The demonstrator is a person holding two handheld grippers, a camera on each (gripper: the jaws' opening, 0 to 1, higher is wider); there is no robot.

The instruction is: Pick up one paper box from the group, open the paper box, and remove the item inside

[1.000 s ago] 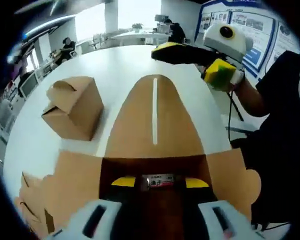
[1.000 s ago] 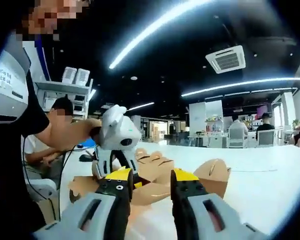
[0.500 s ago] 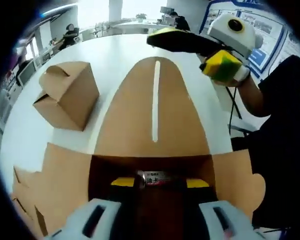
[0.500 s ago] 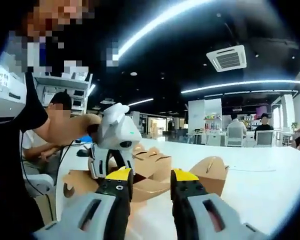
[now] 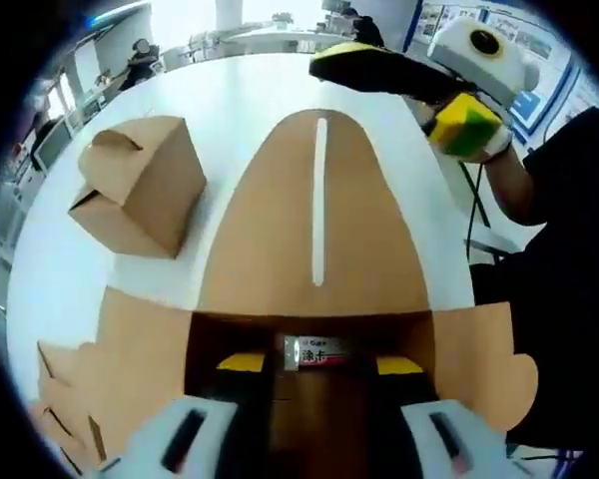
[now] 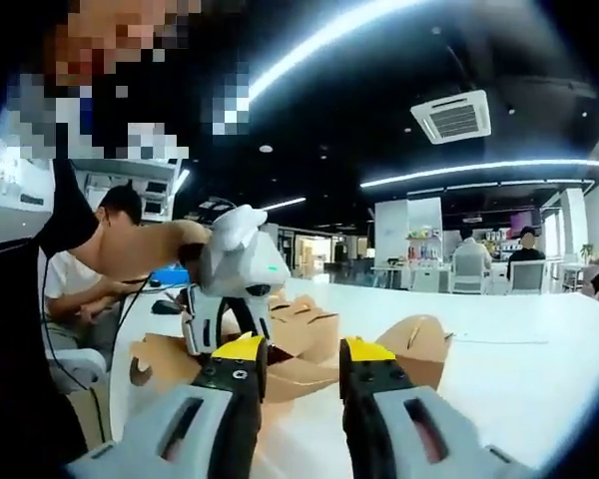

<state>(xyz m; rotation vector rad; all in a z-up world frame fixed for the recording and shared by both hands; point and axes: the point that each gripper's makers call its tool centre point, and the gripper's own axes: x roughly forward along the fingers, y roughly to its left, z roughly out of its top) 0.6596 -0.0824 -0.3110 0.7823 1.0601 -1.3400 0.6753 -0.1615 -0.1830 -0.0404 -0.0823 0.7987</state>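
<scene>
Overhead strip lights [image 6: 319,40], white table [image 5: 240,110], office

In the left gripper view we've got the opened box's long flap [image 5: 319,215] standing straight ahead, side flaps [image 5: 140,344] flanking it. A closed box [image 5: 140,198] blocks the left. Bare white bench [image 5: 225,110] beyond and between them is passable. The right gripper [image 5: 379,75] hangs over the far end of the flap.

Tan paper box [image 5: 140,200], white table [image 5: 230,110], yellow-tipped gripper [image 6: 304,354], perhaps red-labelled item [image 5: 317,352]
</scene>
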